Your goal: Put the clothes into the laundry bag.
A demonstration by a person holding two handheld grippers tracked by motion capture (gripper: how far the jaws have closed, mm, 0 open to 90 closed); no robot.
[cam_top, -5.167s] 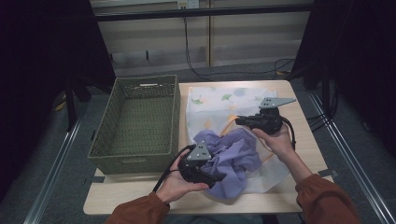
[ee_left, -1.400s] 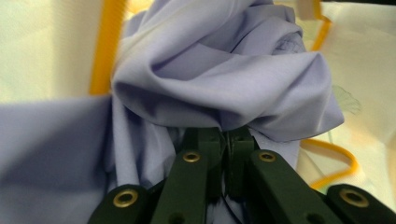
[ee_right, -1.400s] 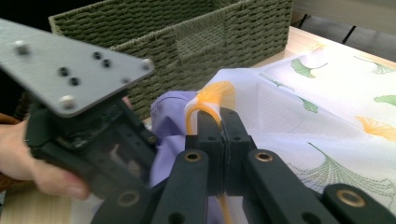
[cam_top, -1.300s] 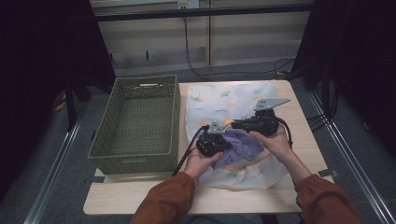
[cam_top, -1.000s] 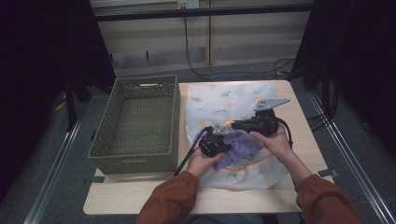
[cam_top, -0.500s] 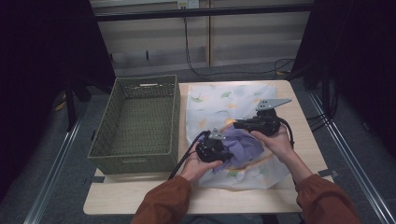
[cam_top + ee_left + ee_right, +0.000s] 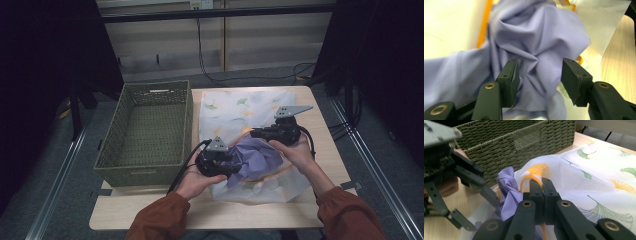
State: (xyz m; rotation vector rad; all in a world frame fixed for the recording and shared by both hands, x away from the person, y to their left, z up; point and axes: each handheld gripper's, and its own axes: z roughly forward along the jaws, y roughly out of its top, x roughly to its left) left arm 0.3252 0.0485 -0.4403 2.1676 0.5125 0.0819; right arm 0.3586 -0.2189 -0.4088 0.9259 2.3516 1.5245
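Pinching orange-edged leaf-print cloth [image 7: 599,170] at frame centre, right gripper [image 7: 541,185] clamped; left gripper [image 7: 537,75] jaws just opening, half-wide, crumpled purple cloth [image 7: 534,37] between

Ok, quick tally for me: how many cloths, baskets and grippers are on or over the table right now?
Cloths: 2, the purple cloth and the white leaf-print cloth
Baskets: 1, the green woven basket
Grippers: 2, the left gripper and the right gripper
Total: 5
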